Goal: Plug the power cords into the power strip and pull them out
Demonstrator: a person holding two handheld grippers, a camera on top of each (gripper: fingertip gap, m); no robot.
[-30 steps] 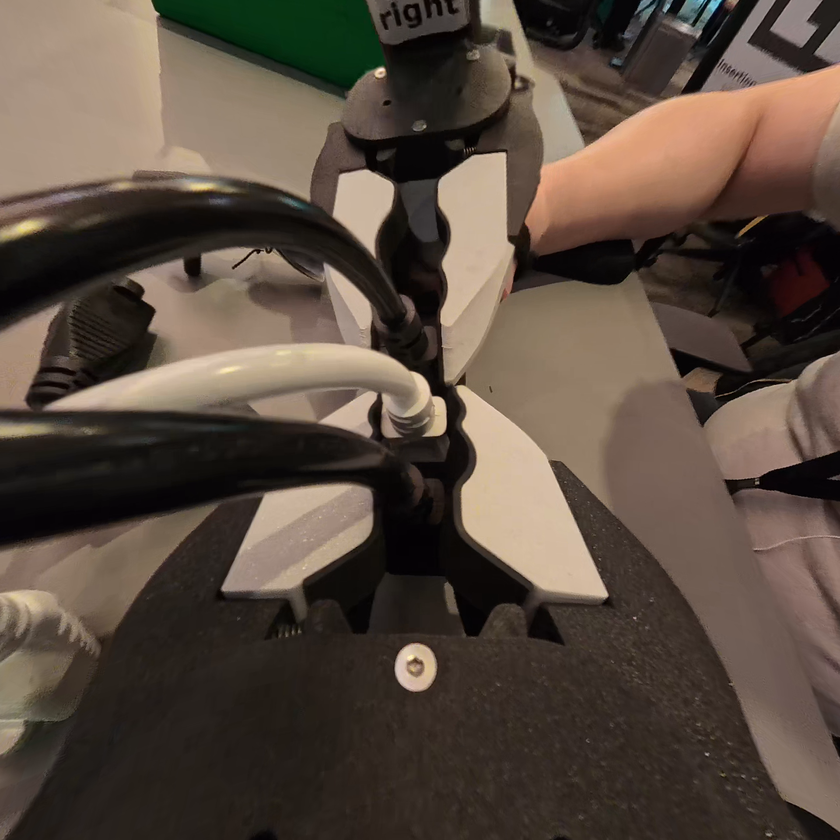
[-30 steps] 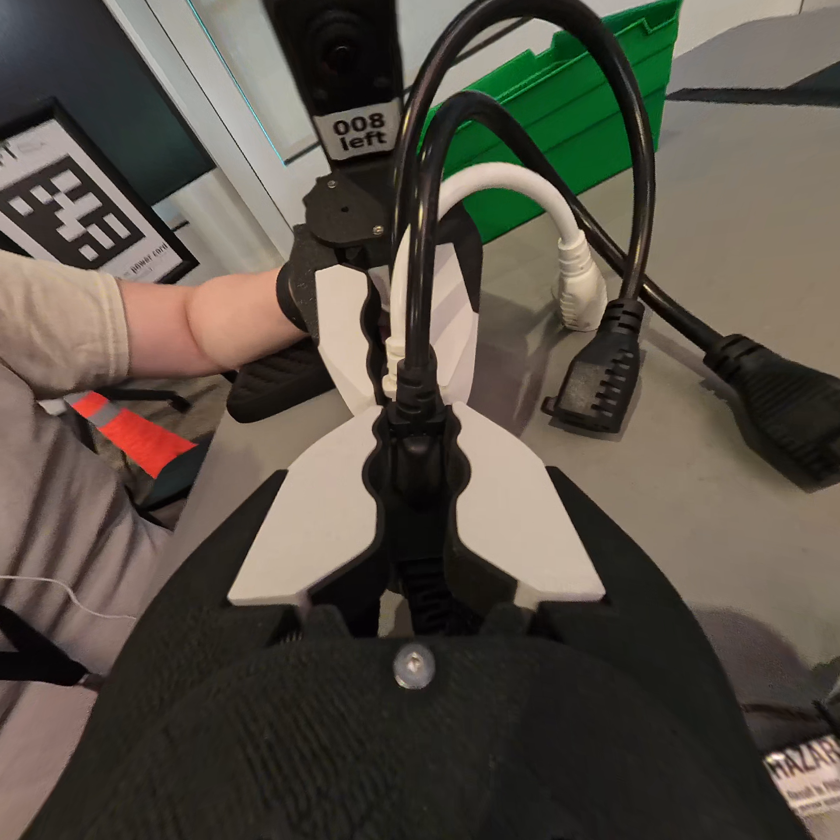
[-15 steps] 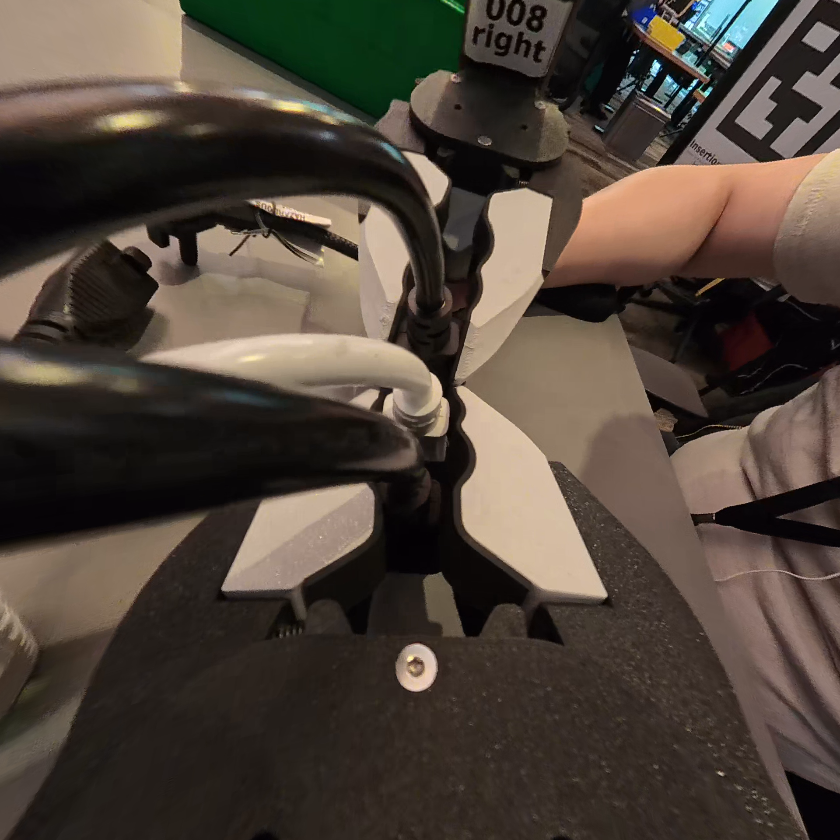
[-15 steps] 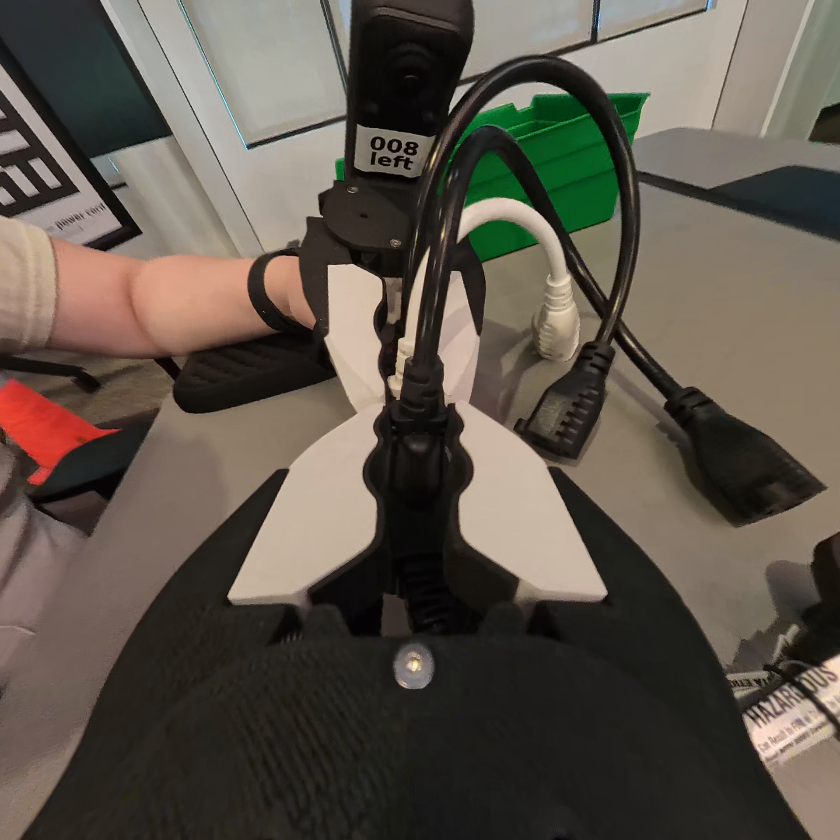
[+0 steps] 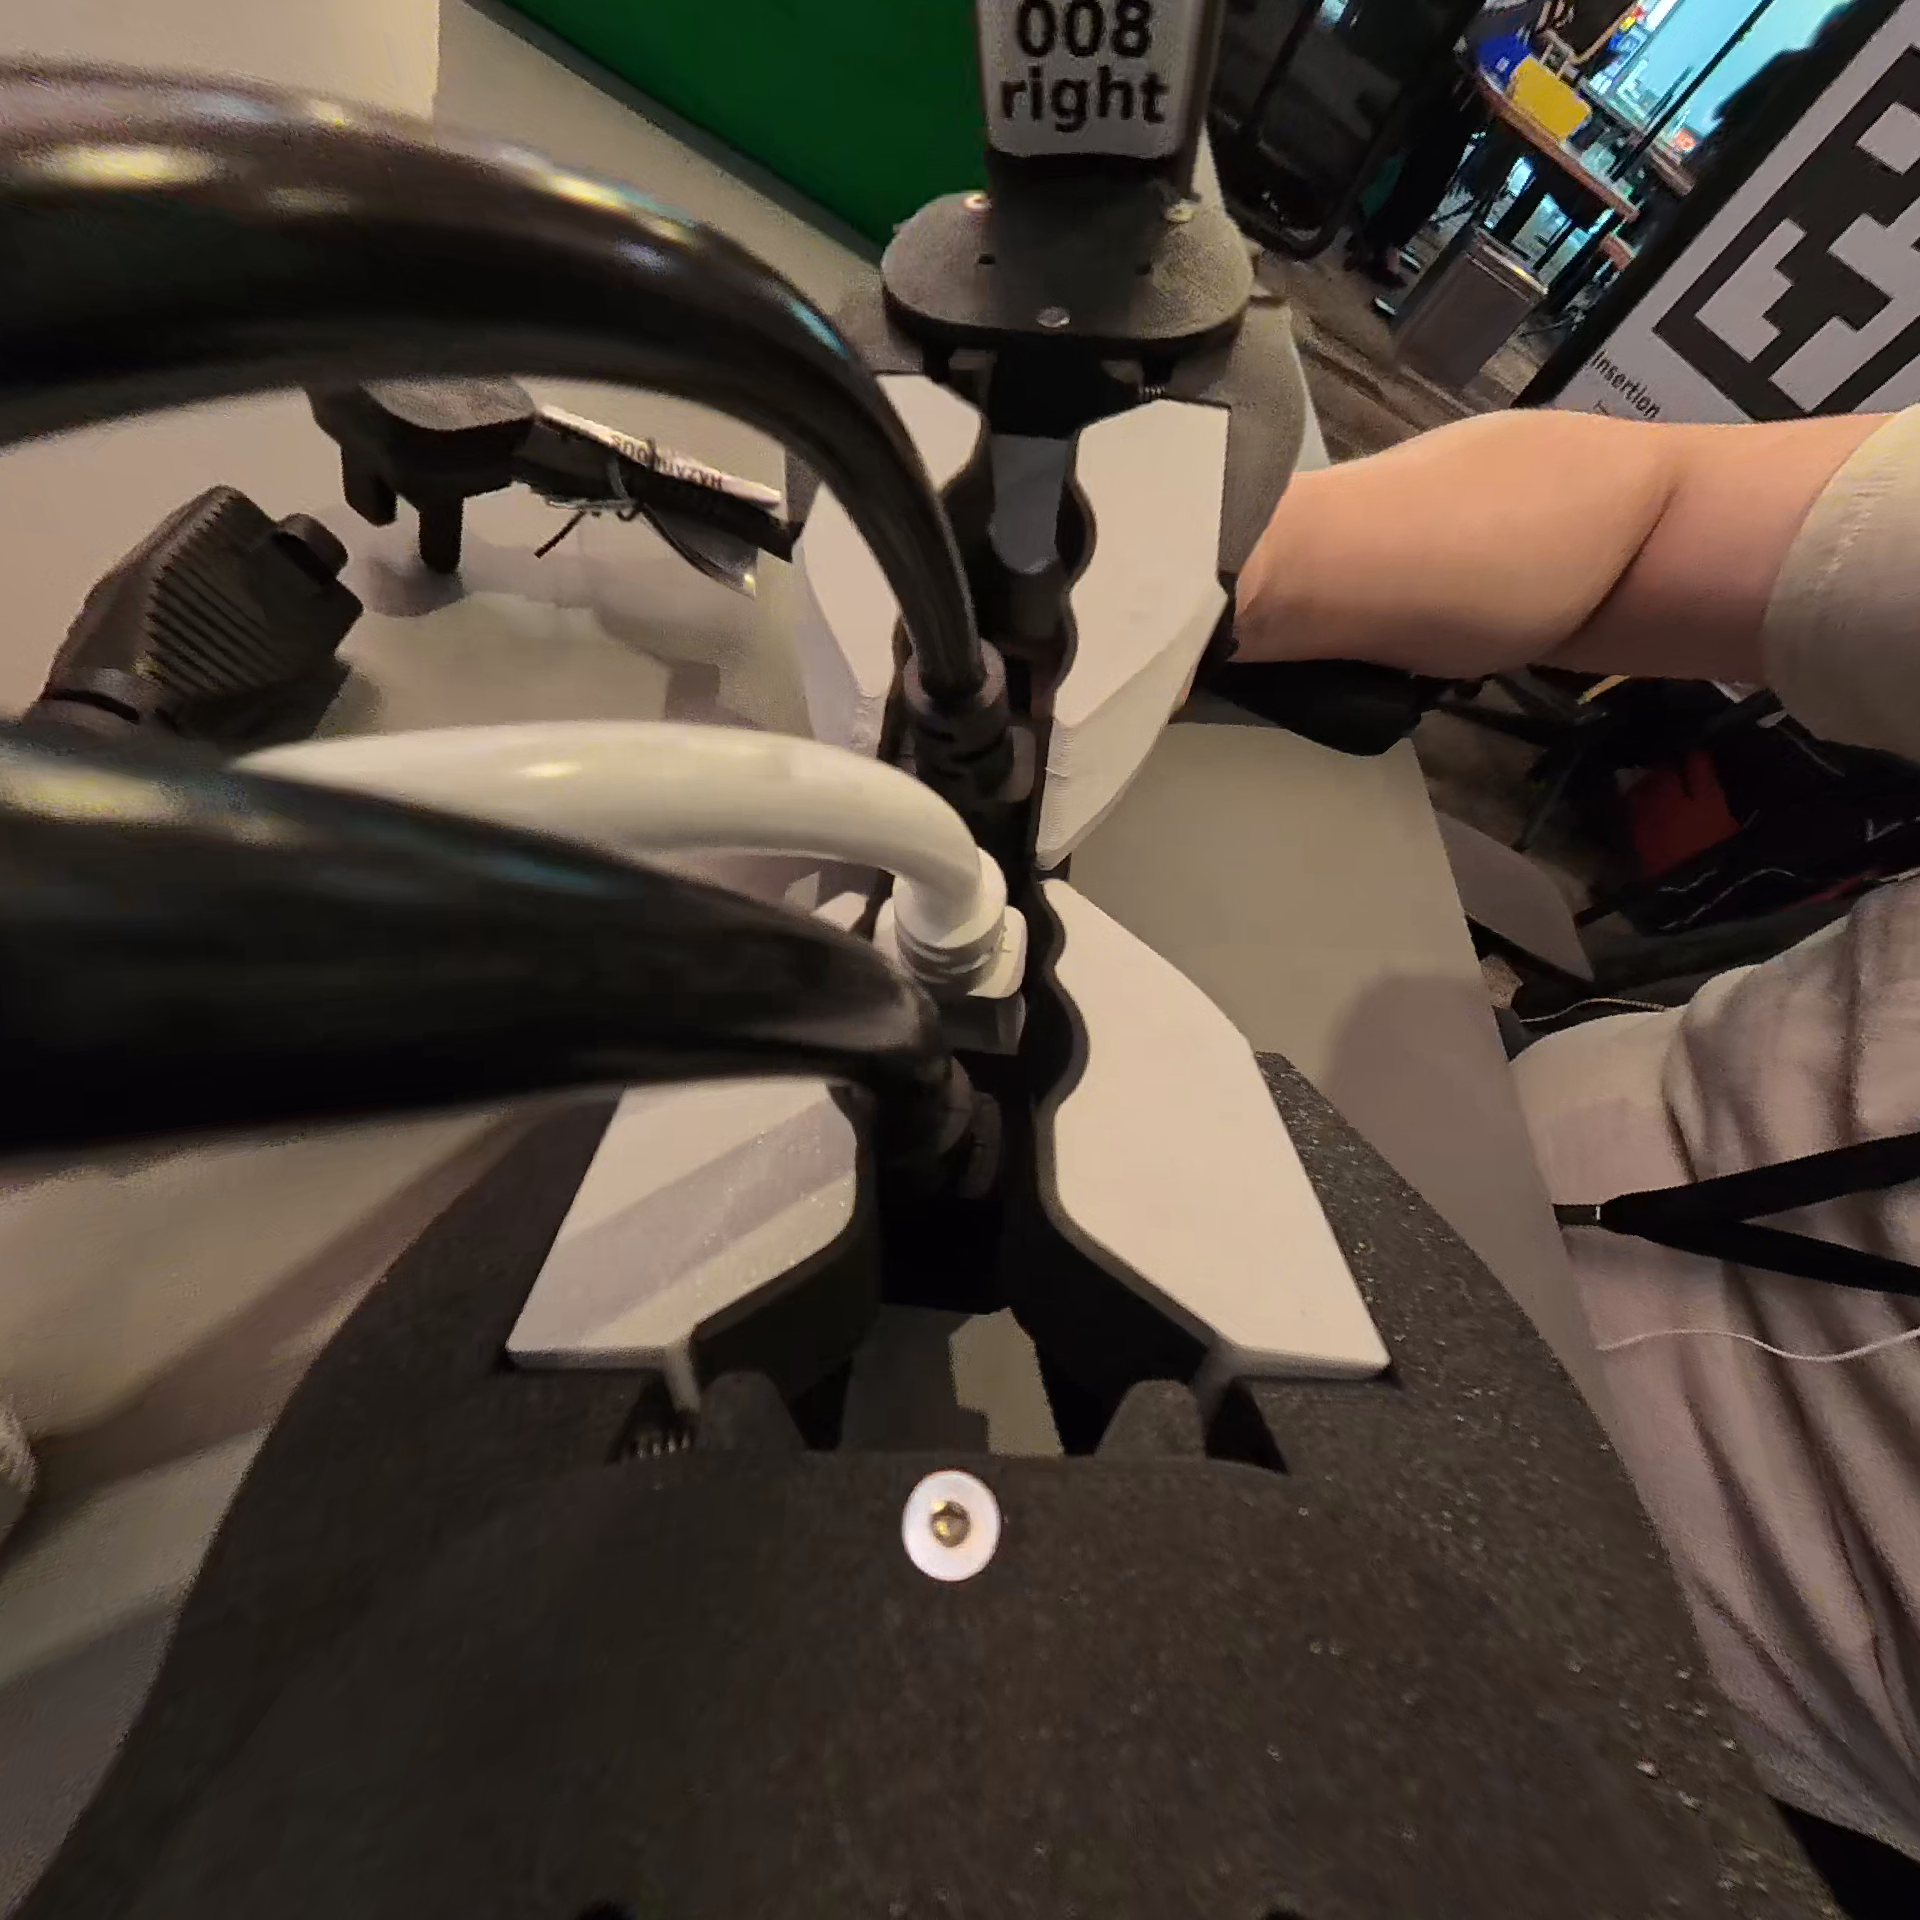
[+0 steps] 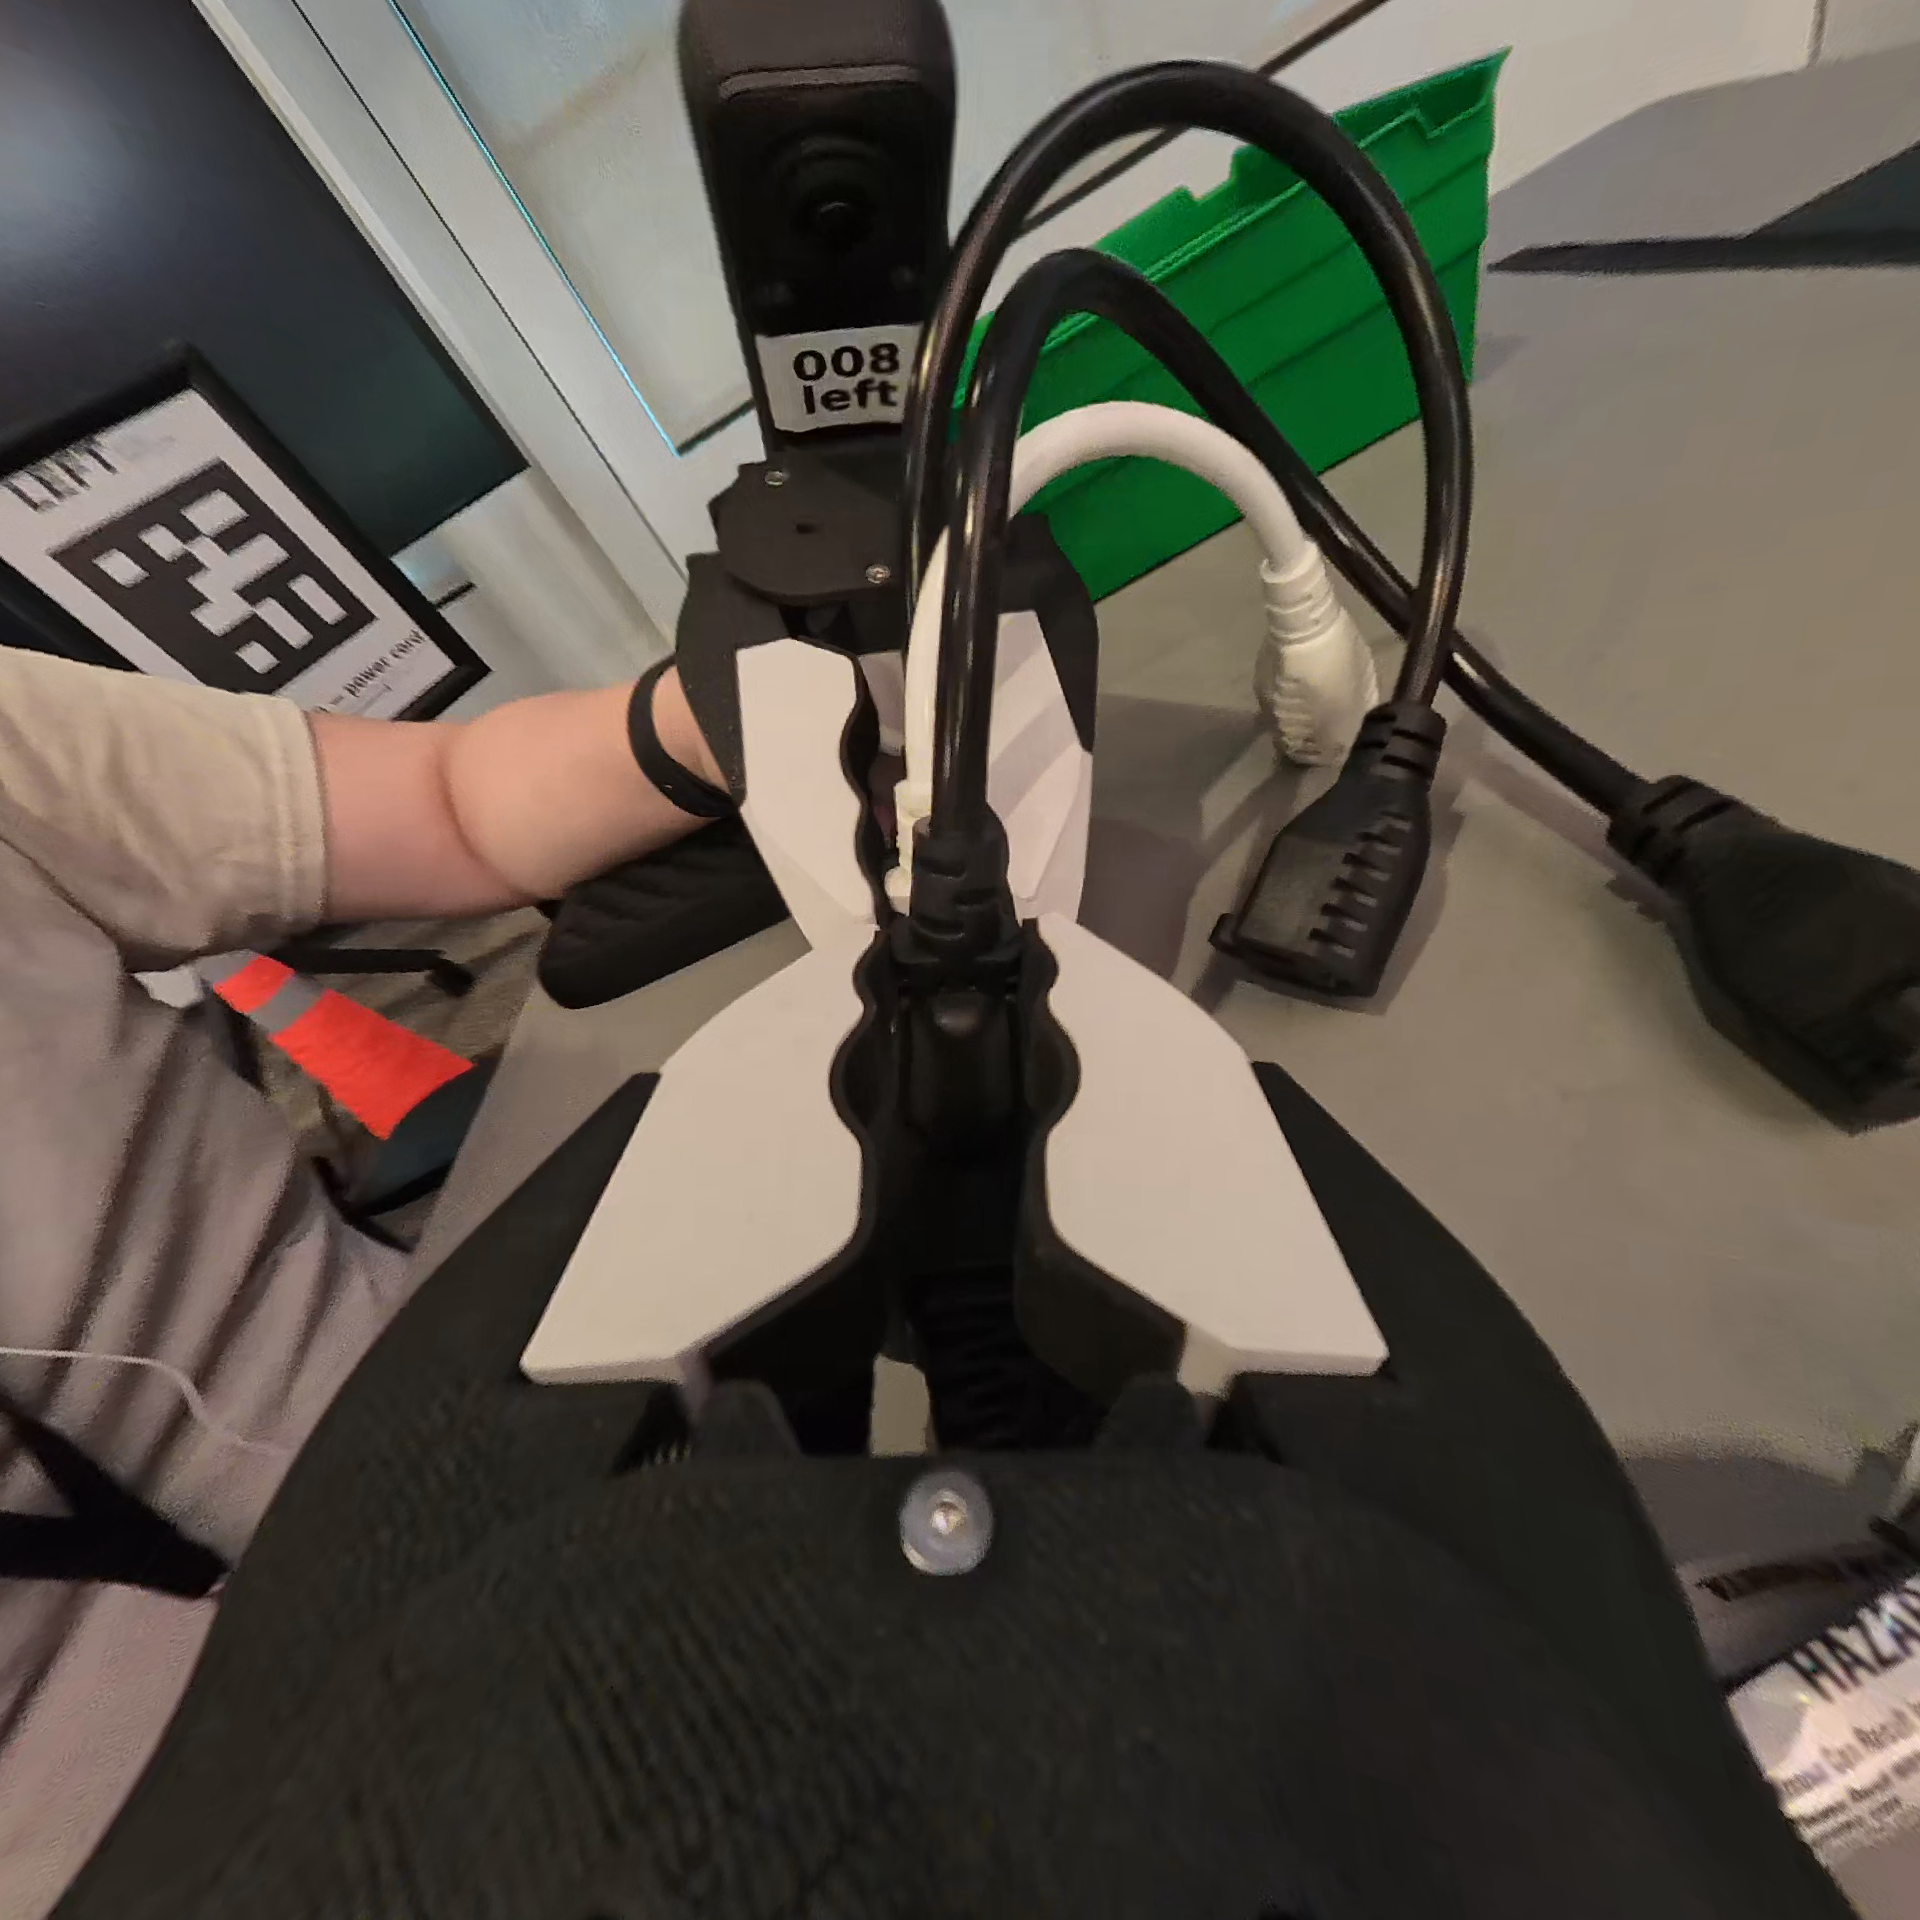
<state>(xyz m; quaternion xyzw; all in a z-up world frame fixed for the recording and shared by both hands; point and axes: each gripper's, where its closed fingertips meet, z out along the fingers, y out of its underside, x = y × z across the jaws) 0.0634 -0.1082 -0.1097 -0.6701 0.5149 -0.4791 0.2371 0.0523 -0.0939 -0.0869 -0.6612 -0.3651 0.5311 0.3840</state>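
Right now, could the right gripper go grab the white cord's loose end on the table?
Probably not yet. The right gripper is shut on a black plug, so it is busy. The white cord's loose end lies uncovered on the table.

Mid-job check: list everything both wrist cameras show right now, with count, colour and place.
power strip: one, black, held between both claws
black cords: two, arching from the strip, far ends on the table
white cord: one, plugged in between the black ones, far end on the table
tagged plug: one, black, lying on the table
green bin: one, at the far table edge
marker signs: two, black-and-white, one behind each arm
table: one, grey
left claw: white fingers, shut on one strip end
right claw: white fingers, shut on the other end
forearms: two, bare, behind the claws
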